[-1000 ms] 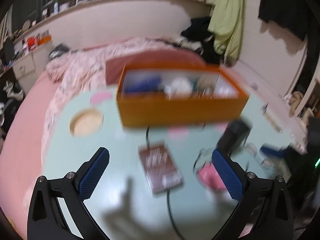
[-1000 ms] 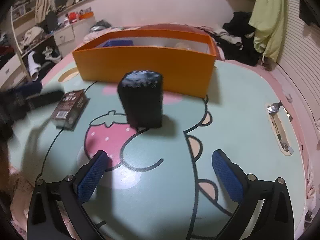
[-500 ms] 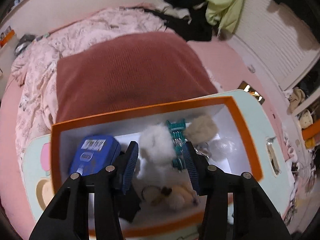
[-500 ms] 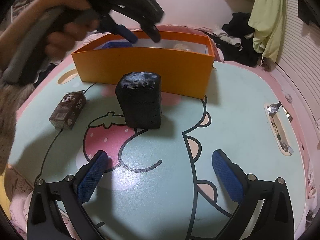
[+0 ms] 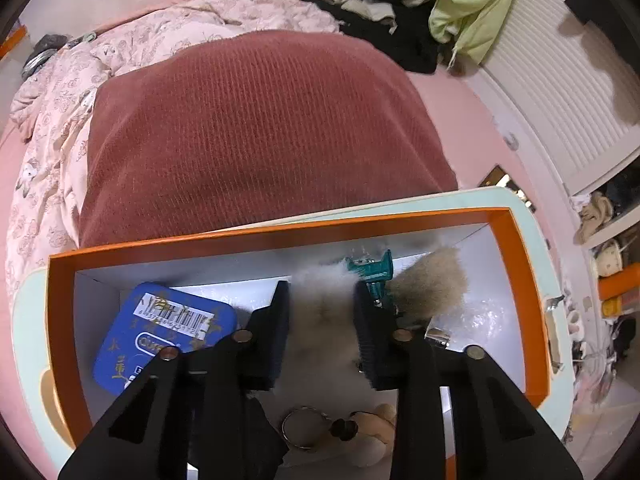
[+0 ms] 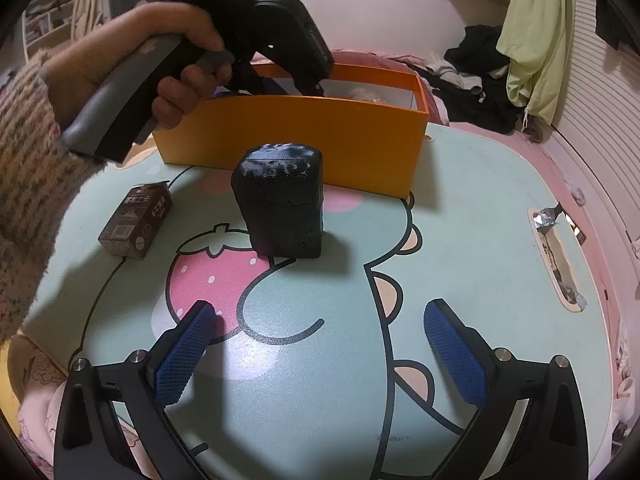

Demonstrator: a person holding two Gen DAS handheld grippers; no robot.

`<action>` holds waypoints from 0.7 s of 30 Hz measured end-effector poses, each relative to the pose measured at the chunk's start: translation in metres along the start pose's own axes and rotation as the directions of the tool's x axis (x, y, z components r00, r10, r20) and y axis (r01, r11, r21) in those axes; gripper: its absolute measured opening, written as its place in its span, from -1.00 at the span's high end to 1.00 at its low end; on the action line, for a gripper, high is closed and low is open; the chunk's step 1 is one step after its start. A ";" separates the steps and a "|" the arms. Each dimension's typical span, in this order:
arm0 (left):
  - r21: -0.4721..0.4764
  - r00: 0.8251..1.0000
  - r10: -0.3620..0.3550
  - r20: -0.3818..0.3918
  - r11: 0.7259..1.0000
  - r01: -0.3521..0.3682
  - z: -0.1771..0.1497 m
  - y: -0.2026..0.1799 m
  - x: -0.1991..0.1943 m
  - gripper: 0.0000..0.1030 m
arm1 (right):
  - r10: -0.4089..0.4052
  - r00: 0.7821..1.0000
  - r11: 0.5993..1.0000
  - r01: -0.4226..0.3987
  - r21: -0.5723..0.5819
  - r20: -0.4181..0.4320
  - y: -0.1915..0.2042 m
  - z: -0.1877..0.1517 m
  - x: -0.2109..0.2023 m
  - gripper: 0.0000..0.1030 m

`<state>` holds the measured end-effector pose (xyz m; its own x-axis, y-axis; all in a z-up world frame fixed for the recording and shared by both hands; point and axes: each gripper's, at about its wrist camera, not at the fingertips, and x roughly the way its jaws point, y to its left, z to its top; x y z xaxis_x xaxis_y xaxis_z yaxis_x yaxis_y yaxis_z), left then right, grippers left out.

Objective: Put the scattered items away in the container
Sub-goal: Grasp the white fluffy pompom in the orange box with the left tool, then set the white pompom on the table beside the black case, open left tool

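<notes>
Mint-green cartoon-printed tabletop carrying everything, bed behind. Long orange cardboard box with white inside at far edge, long axis running left-right, already holding blue rounded tin, white and beige fluffy pom-poms, teal clip, keyring. Dark navy upright block-shaped pouch standing just in front of box's near wall, apart from it, dead ahead of right gripper and centred between its fingers, taller than wide. Small dark brown drink carton lying on its side left of pouch, long axis pointing away toward box. Right gripper wide open, empty, low over tabletop, clearly the nearer one to pouch; straight forward reach looks enough. Left gripper down inside box, jaws narrowed to a small gap with white fluff between them; cannot tell if gripping or just released.
</notes>
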<state>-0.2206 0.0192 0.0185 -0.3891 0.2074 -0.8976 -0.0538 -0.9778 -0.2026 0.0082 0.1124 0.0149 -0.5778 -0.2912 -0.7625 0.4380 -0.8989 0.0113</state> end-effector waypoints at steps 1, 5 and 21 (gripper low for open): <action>0.004 1.000 -0.005 0.026 1.000 0.005 -0.003 0.001 -0.004 0.41 | 0.000 1.000 1.000 0.000 0.000 0.000 0.000 0.000 0.000 -1.00; -0.021 0.982 -0.141 0.128 0.989 0.145 -0.011 0.010 -0.036 0.41 | 0.000 1.000 1.000 0.000 0.000 0.000 0.000 0.000 0.000 -1.00; 0.128 0.949 -0.196 0.246 0.977 0.169 -0.146 -0.009 -0.099 0.40 | 0.000 1.000 1.000 0.000 -0.001 0.000 -0.002 0.000 0.001 -1.00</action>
<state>-0.0473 0.0118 0.0521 -0.5852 0.3811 -0.7158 -0.2360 -0.9245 -0.2993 0.0071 0.1135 0.0138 -0.5778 -0.2917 -0.7623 0.4393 -0.8983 0.0108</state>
